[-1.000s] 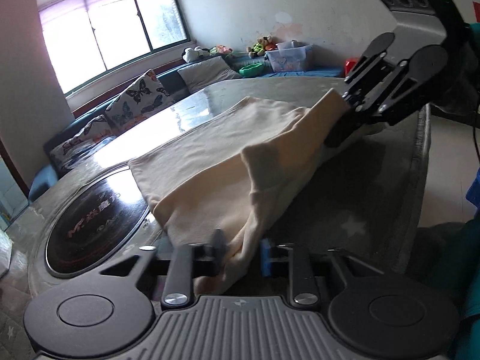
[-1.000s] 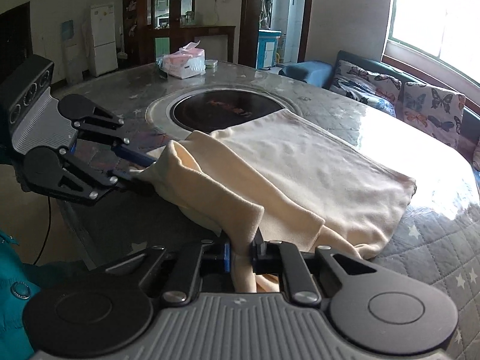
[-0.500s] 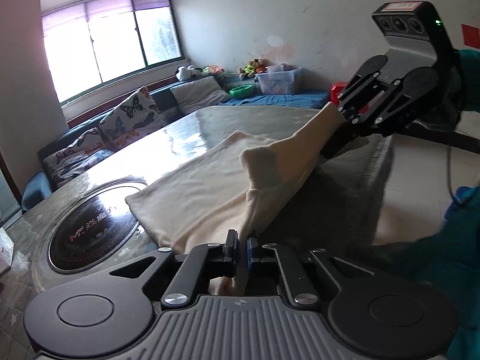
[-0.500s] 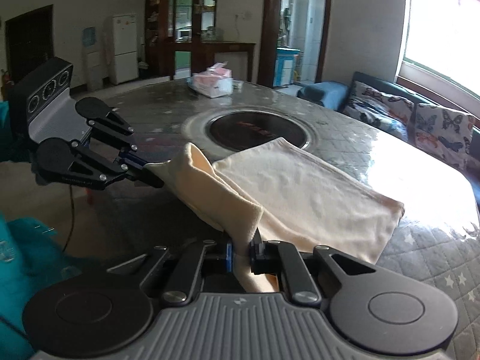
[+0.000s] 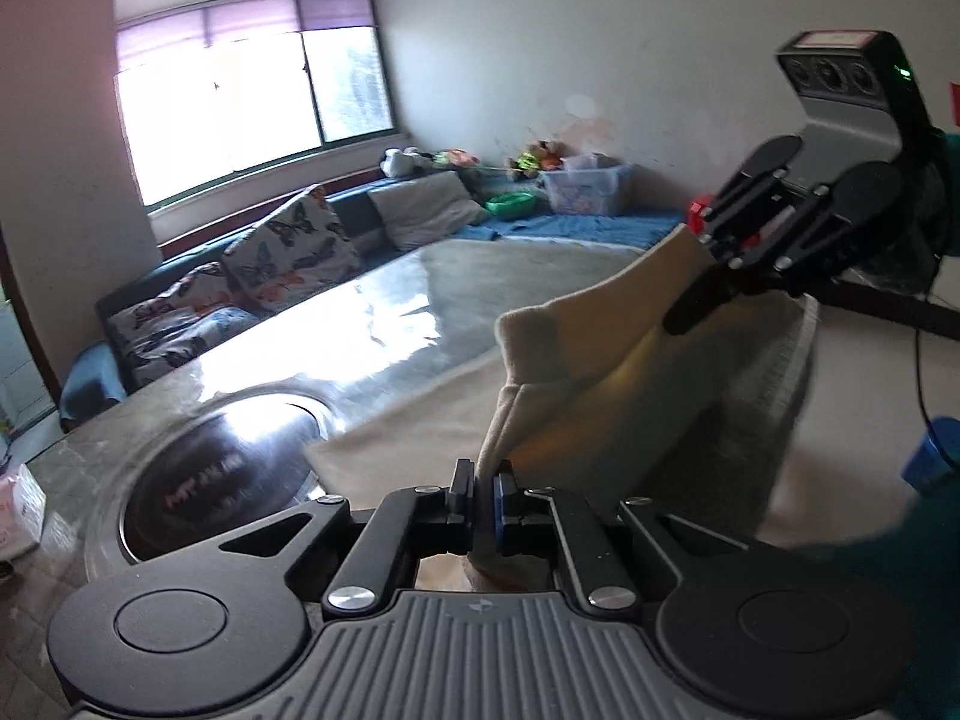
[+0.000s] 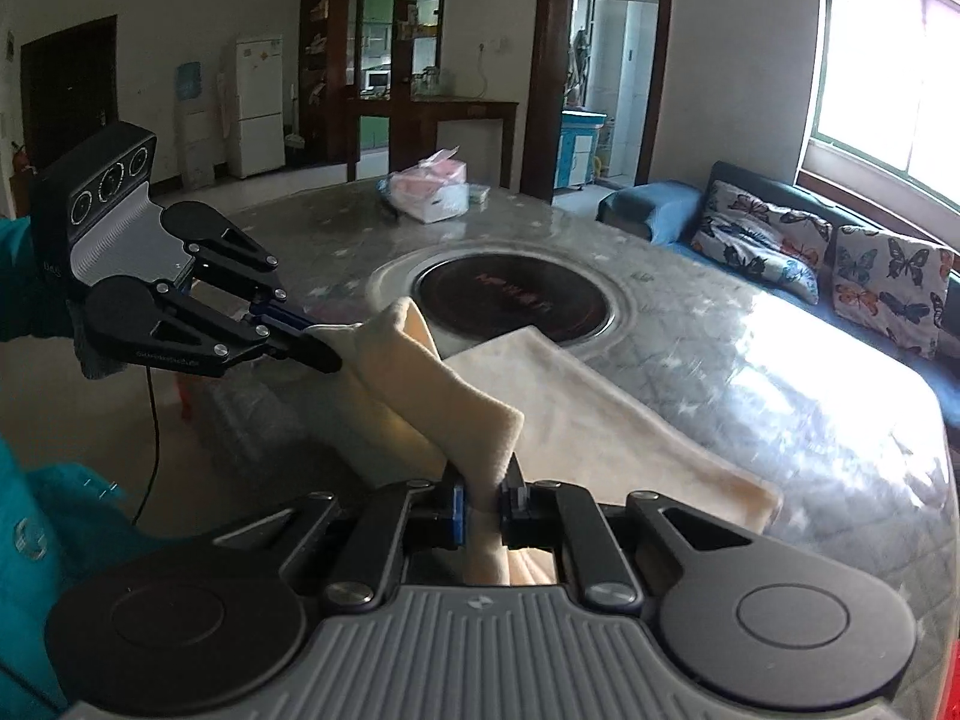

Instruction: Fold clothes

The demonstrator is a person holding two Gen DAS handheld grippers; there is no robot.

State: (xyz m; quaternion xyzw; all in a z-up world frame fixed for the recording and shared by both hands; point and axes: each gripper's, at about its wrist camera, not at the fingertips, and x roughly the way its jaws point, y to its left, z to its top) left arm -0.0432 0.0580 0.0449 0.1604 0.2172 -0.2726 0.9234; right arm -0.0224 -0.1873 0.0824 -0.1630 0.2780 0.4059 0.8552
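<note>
A cream cloth garment point(image 6: 600, 438) lies partly on the round table point(image 6: 810, 396), its near edge lifted and stretched between both grippers. My left gripper point(image 5: 483, 495) is shut on one corner of the garment point(image 5: 576, 360); it also shows in the right wrist view point(image 6: 324, 354). My right gripper point(image 6: 485, 501) is shut on the other corner; it also shows in the left wrist view point(image 5: 690, 312). The far part of the garment still rests flat on the table.
A dark round hotplate point(image 6: 510, 300) is set in the table's middle, just beyond the garment. A tissue pack point(image 6: 432, 192) sits at the far edge. A sofa with butterfly cushions point(image 6: 780, 240) runs under the window. A blue cup point(image 5: 933, 456) stands on the floor.
Both grippers have lifted the garment's near edge higher and pulled back from the table. The left gripper, open a second ago, has shut on its corner.
</note>
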